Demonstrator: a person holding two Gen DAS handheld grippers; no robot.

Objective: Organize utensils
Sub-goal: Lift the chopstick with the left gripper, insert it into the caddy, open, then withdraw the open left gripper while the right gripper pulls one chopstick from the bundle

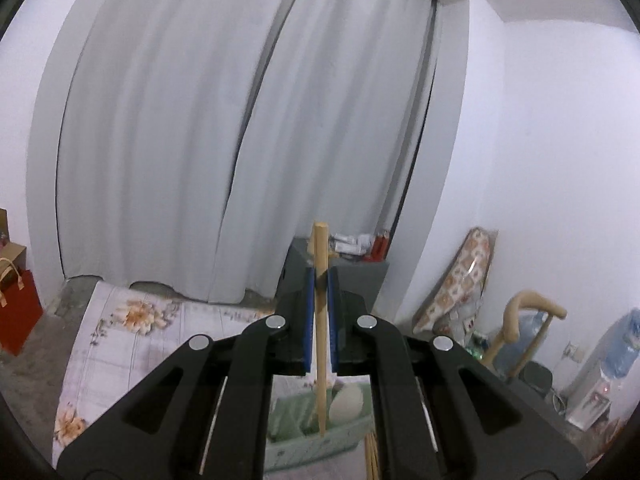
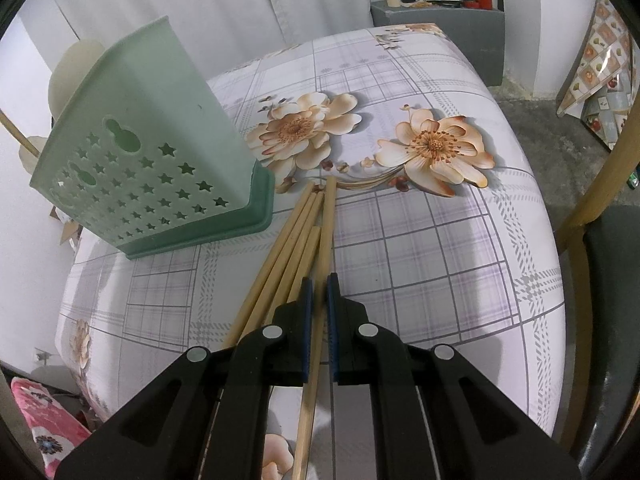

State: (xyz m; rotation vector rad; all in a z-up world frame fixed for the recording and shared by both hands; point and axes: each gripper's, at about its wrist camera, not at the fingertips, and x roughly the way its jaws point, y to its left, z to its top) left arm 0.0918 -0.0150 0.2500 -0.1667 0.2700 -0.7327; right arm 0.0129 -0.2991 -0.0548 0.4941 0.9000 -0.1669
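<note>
My left gripper (image 1: 319, 280) is shut on a wooden chopstick (image 1: 319, 320) and holds it upright, its lower end over the green utensil holder (image 1: 304, 424), where a pale spoon (image 1: 346, 402) sits. In the right wrist view the green star-holed utensil holder (image 2: 152, 152) stands at the table's left. Several wooden chopsticks (image 2: 288, 248) lie on the cloth beside it. My right gripper (image 2: 318, 280) is shut on one chopstick (image 2: 326, 232), low over the table.
The table (image 2: 440, 260) has a floral plaid cloth. A wooden chair (image 2: 592, 200) stands at its right edge. A grey cabinet (image 2: 440, 20) with small items is behind the table. A red bag (image 1: 16, 308) is on the floor at left.
</note>
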